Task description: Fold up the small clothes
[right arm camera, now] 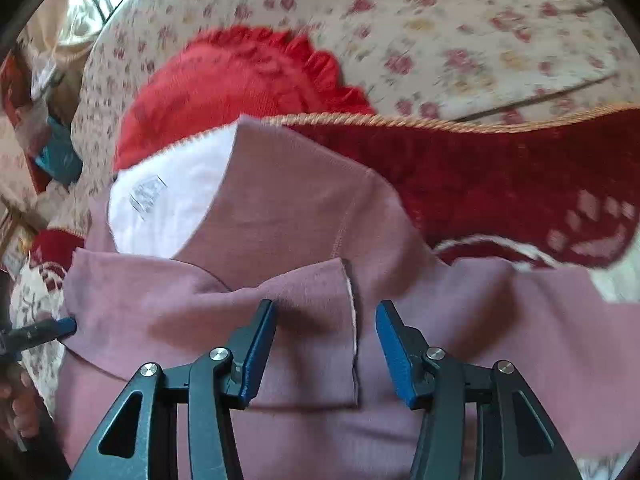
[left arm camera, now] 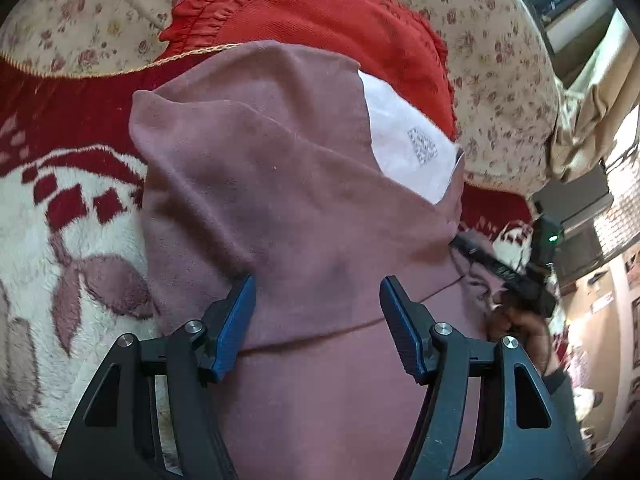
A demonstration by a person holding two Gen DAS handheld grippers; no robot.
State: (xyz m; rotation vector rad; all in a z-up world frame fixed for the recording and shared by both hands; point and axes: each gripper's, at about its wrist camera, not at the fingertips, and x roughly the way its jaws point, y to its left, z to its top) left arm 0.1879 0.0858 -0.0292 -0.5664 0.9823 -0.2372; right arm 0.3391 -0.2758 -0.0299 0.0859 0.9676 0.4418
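Note:
A dusty-pink small garment (left arm camera: pixel 288 208) lies partly folded on a red and white blanket; its white inner lining with a printed label (left arm camera: pixel 412 140) shows at the far side. My left gripper (left arm camera: pixel 316 296) is open just above the pink cloth, holding nothing. In the right wrist view the same garment (right arm camera: pixel 280 216) has a folded flap (right arm camera: pixel 304 296) lying on top, and its white lining (right arm camera: pixel 168 196) shows at the left. My right gripper (right arm camera: pixel 326 320) is open over that flap, empty. The other gripper's blue fingertip (right arm camera: pixel 64 325) touches the garment's left edge.
A red frilled cushion (left arm camera: pixel 320 20) lies beyond the garment against a floral sofa back (left arm camera: pixel 500 60). The fleecy red and white blanket (left arm camera: pixel 48 208) covers the seat. The right gripper and a hand (left arm camera: pixel 520 292) show at the right edge of the left wrist view.

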